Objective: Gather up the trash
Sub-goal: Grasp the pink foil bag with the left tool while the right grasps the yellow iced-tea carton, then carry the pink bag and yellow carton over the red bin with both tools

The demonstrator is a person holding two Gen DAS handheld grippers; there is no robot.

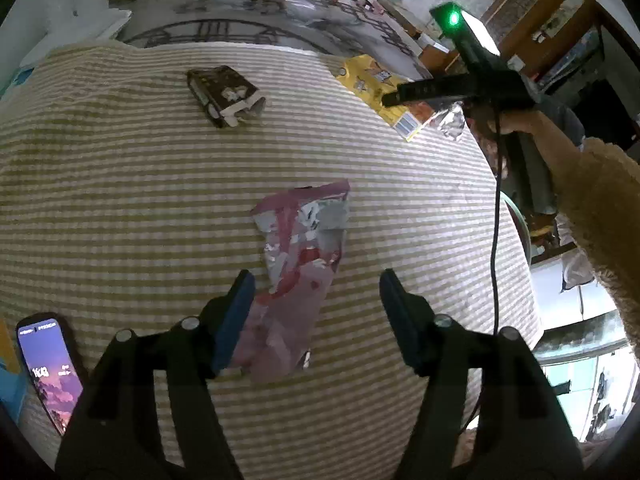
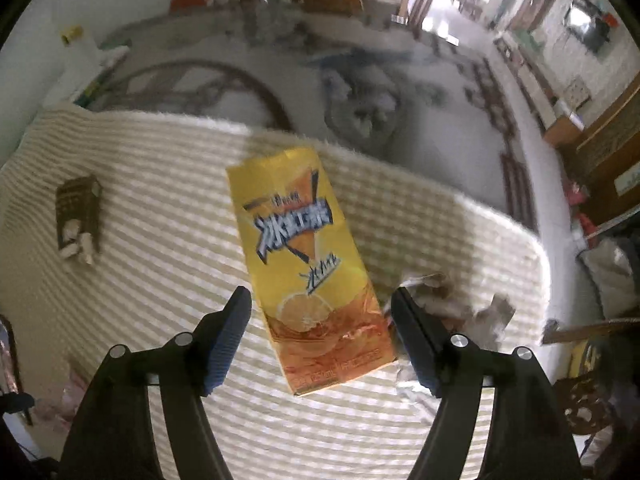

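Cloth of soft ribbed weave, striped cream and olive [image 1: 120, 200], is spread over the counter. Nearest in the left wrist view, the left tongs [image 1: 316, 300] are held apart, and a crumpled pink and silver foil wrapper [image 1: 300, 264] is seen lying flat between the blue-padded fingers [image 1: 236, 316], gripped by neither. A lit phone [image 1: 50, 372] is seen at the lower left. Farther off lies a dark opened carton [image 1: 224, 94]. In the right wrist view, the right tongs [image 2: 320, 320] are likewise held apart over a yellow rectangular juice carton [image 2: 304, 256] printed with an orange slice; it lies flat, unclamped. Crumpled foil scraps [image 2: 444, 300] are seen just beside the right finger. A sleeve of fuzzy tan fabric [image 1: 600, 208] is seen beyond.
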